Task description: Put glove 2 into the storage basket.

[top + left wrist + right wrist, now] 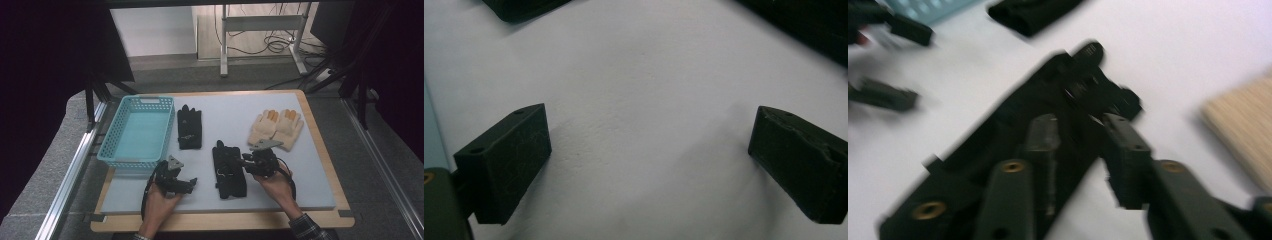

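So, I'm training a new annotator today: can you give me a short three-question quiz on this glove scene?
1. True or false: the blue basket holds a glove.
2. Which gripper is over the nearer black glove pair: A left gripper, B right gripper?
3. What colour is the glove pair at the far right of the mat?

Key: 1 false; 2 B; 3 beige.

A wood-edged table [325, 150] with a pale grey top stands on grey carpet [45, 170]. Beyond it are a white wall [150, 30], a metal desk frame [262, 25] and loose cables [275, 45] on the floor. Dark curtains [45, 50] flank both sides.
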The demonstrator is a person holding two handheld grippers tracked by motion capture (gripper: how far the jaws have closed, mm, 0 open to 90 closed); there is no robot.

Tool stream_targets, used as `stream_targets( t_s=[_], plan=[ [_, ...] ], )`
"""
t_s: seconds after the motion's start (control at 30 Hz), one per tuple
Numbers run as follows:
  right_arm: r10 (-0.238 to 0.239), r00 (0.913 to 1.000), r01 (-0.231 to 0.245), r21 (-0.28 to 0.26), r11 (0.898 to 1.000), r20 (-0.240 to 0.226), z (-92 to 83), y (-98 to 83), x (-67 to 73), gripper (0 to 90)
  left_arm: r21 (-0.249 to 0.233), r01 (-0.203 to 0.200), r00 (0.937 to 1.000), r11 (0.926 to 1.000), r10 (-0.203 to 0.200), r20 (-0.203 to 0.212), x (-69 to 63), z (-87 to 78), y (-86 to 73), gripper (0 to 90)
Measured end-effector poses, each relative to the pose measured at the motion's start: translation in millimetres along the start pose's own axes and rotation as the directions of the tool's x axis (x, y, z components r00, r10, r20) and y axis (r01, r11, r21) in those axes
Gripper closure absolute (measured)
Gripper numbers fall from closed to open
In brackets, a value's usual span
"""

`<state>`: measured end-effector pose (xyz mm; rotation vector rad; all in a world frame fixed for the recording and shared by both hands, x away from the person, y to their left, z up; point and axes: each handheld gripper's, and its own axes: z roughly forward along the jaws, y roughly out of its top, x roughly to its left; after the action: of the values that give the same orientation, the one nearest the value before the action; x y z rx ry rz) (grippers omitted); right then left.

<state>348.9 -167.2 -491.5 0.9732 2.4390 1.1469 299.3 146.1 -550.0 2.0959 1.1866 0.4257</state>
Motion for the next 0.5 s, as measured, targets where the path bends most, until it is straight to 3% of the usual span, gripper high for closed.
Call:
stream_targets(
  t_s=[0.07,0.23,0.5],
  plan=[
    [0.007,1.0,-0.007,0.023,1.0,0.003,-0.1,-7.8,-5.2,72.9,0.0,0.0,1.0,1.0,0.0,0.0,0.0,0.0,0.0,4.0],
    [0.014,0.9998,-0.013,0.074,0.997,-0.013,3.4,-31.5,-7.4,73.6,-0.001,0.0,1.0,1.0,0.0,0.0,0.0,0.0,0.0,4.0],
    [-0.009,0.9967,0.015,0.071,0.997,-0.08,9.4,-39.2,13.0,73.7,-0.001,0.0,1.0,1.0,0.0,0.0,0.0,0.0,-0.1,4.0]
  ],
)
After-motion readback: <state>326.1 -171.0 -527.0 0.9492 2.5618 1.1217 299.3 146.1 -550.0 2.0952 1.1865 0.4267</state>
